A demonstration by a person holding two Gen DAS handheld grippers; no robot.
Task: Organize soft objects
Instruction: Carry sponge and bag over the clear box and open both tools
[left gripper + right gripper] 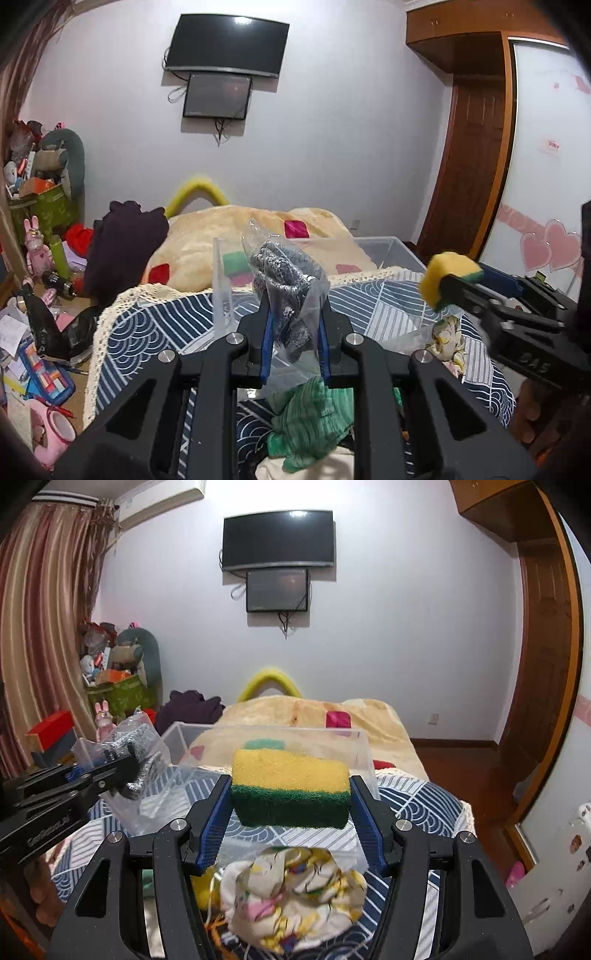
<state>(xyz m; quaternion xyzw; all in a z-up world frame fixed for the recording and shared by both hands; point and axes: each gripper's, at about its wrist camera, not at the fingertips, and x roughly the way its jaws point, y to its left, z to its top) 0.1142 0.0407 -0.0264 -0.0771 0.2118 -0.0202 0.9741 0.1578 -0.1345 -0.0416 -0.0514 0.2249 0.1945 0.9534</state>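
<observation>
Now we see our right gripper (290, 805) fingers pinching a yellow-green sponge (290, 788) between them, our left gripper (294, 332) fingers clamping a bagged grey cloth (286, 284), both above the bed (388, 295), clear bin (273, 738) just beyond.

The green cloth (314, 417) lies partly hidden behind the left tool (293, 343).

Sponge (290, 788) – porous yellow foam on rough green scrubber; glossy clear-plastic bag (291, 291) around grey knit.

Clear bin (364, 755) open-topped ahead, floral cloth (295, 890) bunched below, room above
</observation>
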